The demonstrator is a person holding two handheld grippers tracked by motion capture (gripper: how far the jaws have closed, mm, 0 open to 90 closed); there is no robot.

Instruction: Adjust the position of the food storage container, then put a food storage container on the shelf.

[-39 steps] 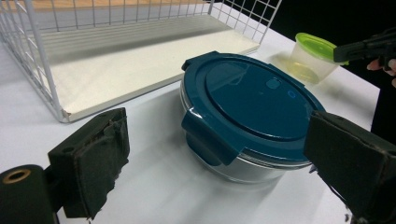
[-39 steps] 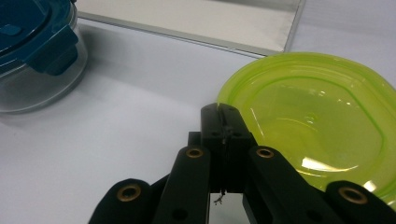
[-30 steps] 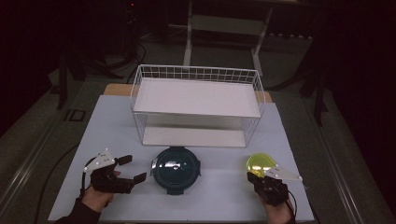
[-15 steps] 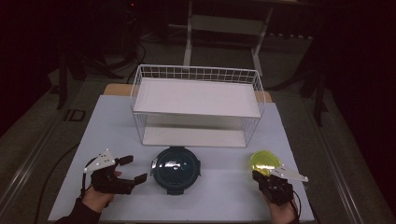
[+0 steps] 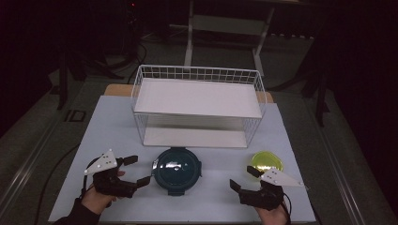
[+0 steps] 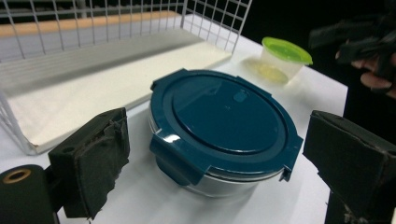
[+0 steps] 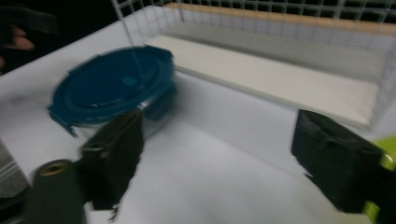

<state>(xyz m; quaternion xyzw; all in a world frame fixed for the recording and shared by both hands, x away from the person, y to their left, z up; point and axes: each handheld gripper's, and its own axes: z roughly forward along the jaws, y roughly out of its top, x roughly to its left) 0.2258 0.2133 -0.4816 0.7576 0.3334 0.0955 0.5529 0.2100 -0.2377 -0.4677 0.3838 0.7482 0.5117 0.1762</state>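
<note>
A round container with a dark blue clip lid (image 5: 177,170) stands on the white table (image 5: 117,126) in front of the wire rack. My left gripper (image 5: 137,170) is open just left of it. In the left gripper view the blue container (image 6: 224,121) sits ahead between the spread pads (image 6: 93,158). A small clear tub with a lime-green lid (image 5: 266,161) stands at the right. My right gripper (image 5: 242,178) is left of and nearer than the tub; its jaws have just been opening, with nothing between them. In the right gripper view the green tub (image 7: 386,158) peeks from behind the right jaw.
A white wire rack (image 5: 197,105) with two shelves stands across the back of the table, its open side facing the containers. In the right gripper view the blue container (image 7: 112,88) lies ahead to the left. The table's front edge is close under both hands.
My right gripper, shut at the green-lidded tub before, has opened wide and drawn back to the left, away from the tub. The left gripper and the blue container have stayed put.
</note>
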